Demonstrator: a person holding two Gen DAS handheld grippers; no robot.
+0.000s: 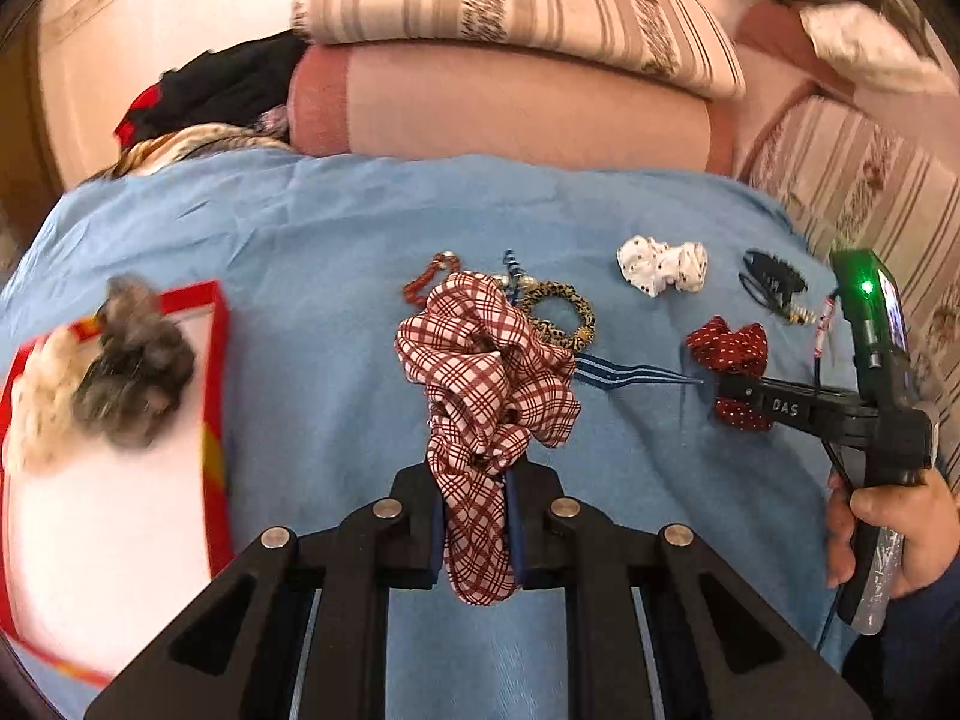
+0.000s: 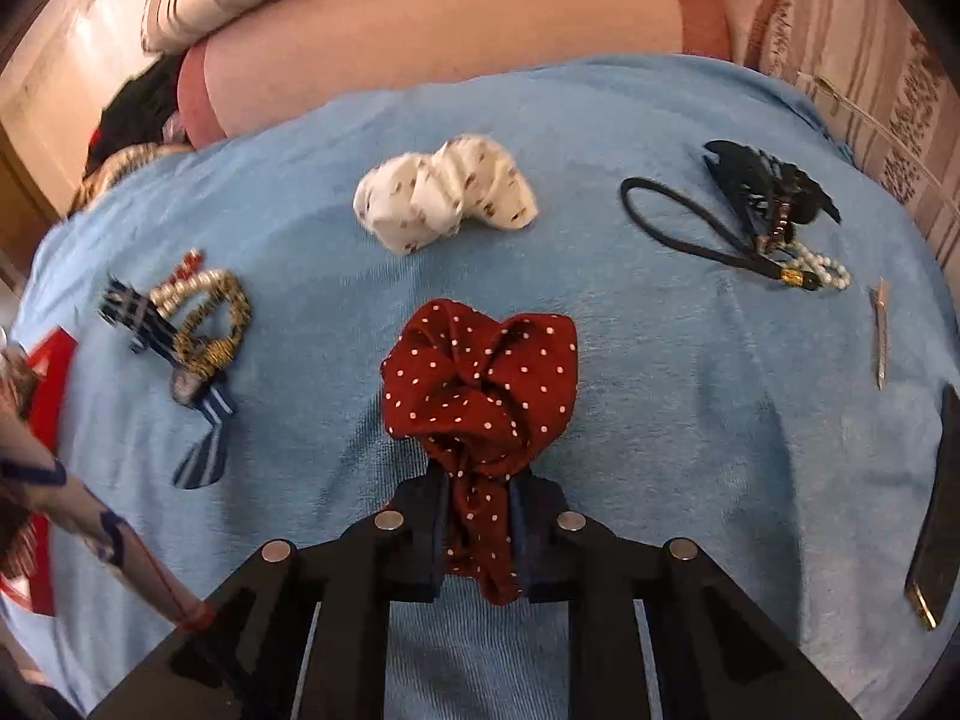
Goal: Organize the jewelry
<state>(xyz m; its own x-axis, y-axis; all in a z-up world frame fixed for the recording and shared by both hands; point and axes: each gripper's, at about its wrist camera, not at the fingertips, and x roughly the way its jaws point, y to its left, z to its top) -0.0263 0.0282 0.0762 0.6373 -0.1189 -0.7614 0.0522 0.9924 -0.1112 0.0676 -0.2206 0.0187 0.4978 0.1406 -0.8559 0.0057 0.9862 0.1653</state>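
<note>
My left gripper (image 1: pixel 477 516) is shut on a red-and-white plaid scrunchie (image 1: pixel 480 372) and holds it above the blue cloth (image 1: pixel 300 240). My right gripper (image 2: pixel 478 531) is shut on a dark red polka-dot scrunchie (image 2: pixel 480 384); both also show in the left wrist view, the gripper (image 1: pixel 729 390) on the scrunchie (image 1: pixel 729 348). A red-rimmed box (image 1: pixel 213 372) at the left holds a grey furry scrunchie (image 1: pixel 132 360) and a cream one (image 1: pixel 36 414). A white dotted scrunchie (image 2: pixel 444 195) lies beyond.
A leopard-print hair tie (image 2: pixel 210 324), a blue striped ribbon (image 2: pixel 201 450) and a red bead bracelet (image 1: pixel 426 279) lie at the left. A black claw clip (image 2: pixel 768 186), black cord with pearls (image 2: pixel 822 273), a metal clip (image 2: pixel 880 330) and a phone (image 2: pixel 939 510) lie right. Cushions (image 1: pixel 510 108) lie behind.
</note>
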